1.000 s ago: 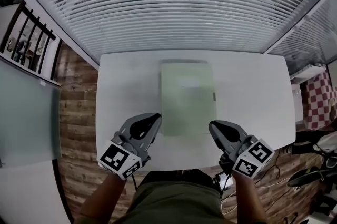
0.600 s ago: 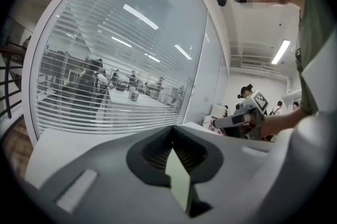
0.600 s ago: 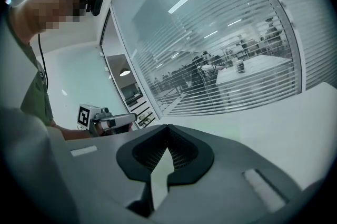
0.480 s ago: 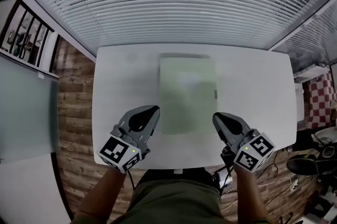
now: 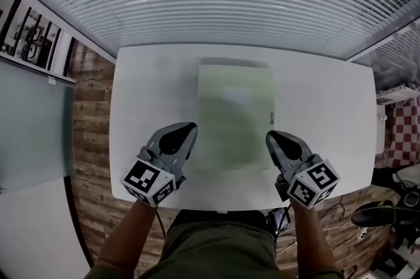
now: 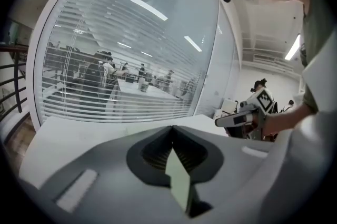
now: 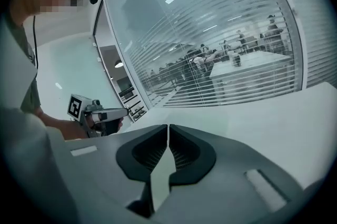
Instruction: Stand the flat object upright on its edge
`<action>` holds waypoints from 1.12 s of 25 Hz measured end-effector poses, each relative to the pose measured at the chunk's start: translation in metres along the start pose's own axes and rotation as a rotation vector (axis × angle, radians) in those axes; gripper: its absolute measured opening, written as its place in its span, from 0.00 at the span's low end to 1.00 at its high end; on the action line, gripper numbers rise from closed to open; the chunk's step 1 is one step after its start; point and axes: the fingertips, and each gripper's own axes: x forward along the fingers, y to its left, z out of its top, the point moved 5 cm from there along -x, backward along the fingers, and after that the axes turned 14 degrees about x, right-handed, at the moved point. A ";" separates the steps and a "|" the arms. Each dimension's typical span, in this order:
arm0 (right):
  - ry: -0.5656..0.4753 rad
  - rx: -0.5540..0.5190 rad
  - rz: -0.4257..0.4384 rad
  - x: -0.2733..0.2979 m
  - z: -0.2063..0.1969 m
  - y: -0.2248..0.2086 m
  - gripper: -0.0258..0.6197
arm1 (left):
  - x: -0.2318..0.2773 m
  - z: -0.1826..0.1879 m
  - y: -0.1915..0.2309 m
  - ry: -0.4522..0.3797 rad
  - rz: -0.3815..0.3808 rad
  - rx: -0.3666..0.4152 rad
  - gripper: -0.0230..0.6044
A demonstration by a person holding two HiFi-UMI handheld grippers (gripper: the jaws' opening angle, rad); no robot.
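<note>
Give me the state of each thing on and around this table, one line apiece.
Green board: lying flat on the table, not yet upright.
Left gripper: fingers shut, holding nothing, beside the board's left edge.
Right gripper: fingers shut, holding nothing, beside the board's right edge.
Blinds: lowered, slats open enough to see through.

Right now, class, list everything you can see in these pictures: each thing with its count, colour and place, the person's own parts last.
table: one, white, middle of the head view
flat object: one, pale green, lying flat mid-table
blinds: one wall, white, beyond the table
floor: one, brown wood, around the table
checked thing: one, red and white, far right
left gripper: one, grey, left of the flat object, fingers together, empty
right gripper: one, grey, right of it, fingers together, empty
forearms: two, bare, bottom edge
</note>
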 end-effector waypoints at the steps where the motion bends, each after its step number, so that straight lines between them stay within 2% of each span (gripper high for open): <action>1: 0.003 0.006 0.003 0.001 -0.001 -0.004 0.06 | 0.003 -0.002 0.000 0.007 0.004 -0.004 0.04; 15: 0.028 0.001 -0.058 0.023 -0.003 -0.060 0.07 | 0.043 -0.044 0.011 0.110 0.030 -0.047 0.08; 19: 0.042 0.011 -0.077 0.026 -0.009 -0.072 0.13 | 0.046 -0.054 0.015 0.138 0.042 -0.057 0.10; 28: 0.055 0.046 -0.106 0.032 -0.016 -0.093 0.19 | 0.053 -0.071 0.023 0.177 0.062 -0.071 0.14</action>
